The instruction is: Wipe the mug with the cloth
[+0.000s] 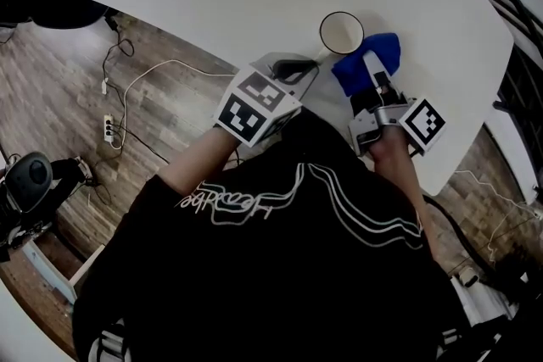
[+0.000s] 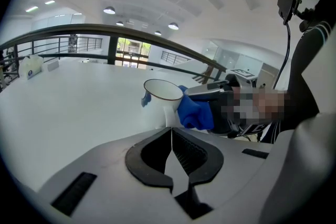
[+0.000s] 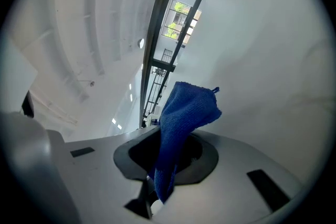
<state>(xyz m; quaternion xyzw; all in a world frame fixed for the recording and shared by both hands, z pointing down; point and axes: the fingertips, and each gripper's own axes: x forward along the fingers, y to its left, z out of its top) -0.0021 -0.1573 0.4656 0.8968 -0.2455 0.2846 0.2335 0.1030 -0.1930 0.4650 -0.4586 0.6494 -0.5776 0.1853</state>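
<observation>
Beyond the person's black top (image 1: 280, 267), the left gripper (image 1: 297, 69) pinches the mug (image 1: 341, 33) by its handle while the right gripper (image 1: 375, 89), clamped on the blue cloth (image 1: 365, 62), holds it at the mug's side, so wiping seems to be starting and calls next for a sweep round the wall.

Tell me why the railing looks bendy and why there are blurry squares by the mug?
Left gripper view: the wide-angle lens bends the railing; the squares beside the mug are a mosaic added afterwards. Right gripper view: same bending, dark corners, the cloth sharp.

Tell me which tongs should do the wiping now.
Right. The right tongs hold the cloth beside the mug; the left tongs are shut on the mug's handle, steadying it.
</observation>
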